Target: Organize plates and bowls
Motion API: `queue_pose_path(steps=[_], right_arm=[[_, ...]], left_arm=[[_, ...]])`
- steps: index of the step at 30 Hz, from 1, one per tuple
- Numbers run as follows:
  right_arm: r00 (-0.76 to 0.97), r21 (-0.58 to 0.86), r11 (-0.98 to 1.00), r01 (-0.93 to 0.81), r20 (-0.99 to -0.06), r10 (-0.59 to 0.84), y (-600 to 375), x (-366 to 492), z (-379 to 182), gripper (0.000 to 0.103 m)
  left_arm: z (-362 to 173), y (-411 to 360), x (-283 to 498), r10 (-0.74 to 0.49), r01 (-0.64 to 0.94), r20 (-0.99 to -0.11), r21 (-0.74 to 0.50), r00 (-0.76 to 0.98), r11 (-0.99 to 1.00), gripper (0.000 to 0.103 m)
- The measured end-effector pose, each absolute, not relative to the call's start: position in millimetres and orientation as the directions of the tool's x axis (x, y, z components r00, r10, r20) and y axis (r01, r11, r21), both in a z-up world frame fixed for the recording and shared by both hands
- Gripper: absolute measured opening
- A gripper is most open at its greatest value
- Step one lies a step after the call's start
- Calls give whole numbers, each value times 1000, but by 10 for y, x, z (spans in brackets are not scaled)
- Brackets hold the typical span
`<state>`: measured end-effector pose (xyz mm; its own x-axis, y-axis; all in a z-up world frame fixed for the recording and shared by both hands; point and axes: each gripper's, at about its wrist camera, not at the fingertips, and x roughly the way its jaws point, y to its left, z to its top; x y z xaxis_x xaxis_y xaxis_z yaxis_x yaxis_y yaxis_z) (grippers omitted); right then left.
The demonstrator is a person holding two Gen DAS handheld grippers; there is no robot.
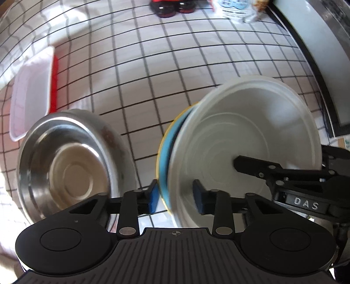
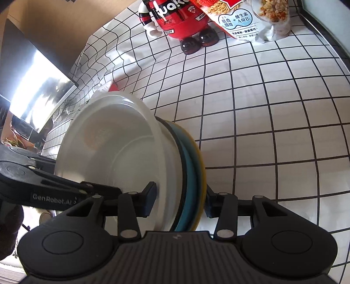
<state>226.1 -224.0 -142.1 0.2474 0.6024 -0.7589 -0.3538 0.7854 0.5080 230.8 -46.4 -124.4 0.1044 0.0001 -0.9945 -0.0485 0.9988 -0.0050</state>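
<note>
A stack of dishes is held tilted on edge above the checked tablecloth: a white bowl (image 1: 247, 139) nested on a blue plate (image 1: 165, 157) and a yellow plate (image 1: 158, 150). My left gripper (image 1: 176, 197) is shut on the stack's rim, one pad inside the bowl, one behind the plates. My right gripper (image 2: 180, 202) is shut on the same stack from the opposite side; there the white bowl (image 2: 113, 148), blue plate (image 2: 189, 174) and yellow plate (image 2: 200, 161) show. The right gripper's finger (image 1: 253, 167) reaches into the bowl. A steel bowl (image 1: 67, 168) lies to the left.
A white and red lidded container (image 1: 32, 91) lies at the left. A red mascot figure (image 2: 175, 19) and a cereal bag (image 2: 251, 17) stand at the far edge of the table. A dark-framed panel (image 1: 317, 72) runs along the right.
</note>
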Motion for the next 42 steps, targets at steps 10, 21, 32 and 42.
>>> queue_pose_path(steps=[10,21,32,42], right_arm=[[263,503,794,-341,-760,594,-2239,2243,-1409,44],[273,497,806,-322,-766,582,-2223,2233,-1398,45],[283,471,826,-309,-784,553,-2192,2240,-1360,44],[298,444,854,-271,-805,513,-2256,2283,-1270,43]], left_arm=[[-1206,-509,2310,22,-37,-993,18,113,999,30],[-1190,-517,2287,19,-3,-990,19,142,1000,31],[-1177,-498,2272,9,3,-989,9,150,1000,32],[-1166,-464,2275,-17,-5,-988,-18,154,1000,32]])
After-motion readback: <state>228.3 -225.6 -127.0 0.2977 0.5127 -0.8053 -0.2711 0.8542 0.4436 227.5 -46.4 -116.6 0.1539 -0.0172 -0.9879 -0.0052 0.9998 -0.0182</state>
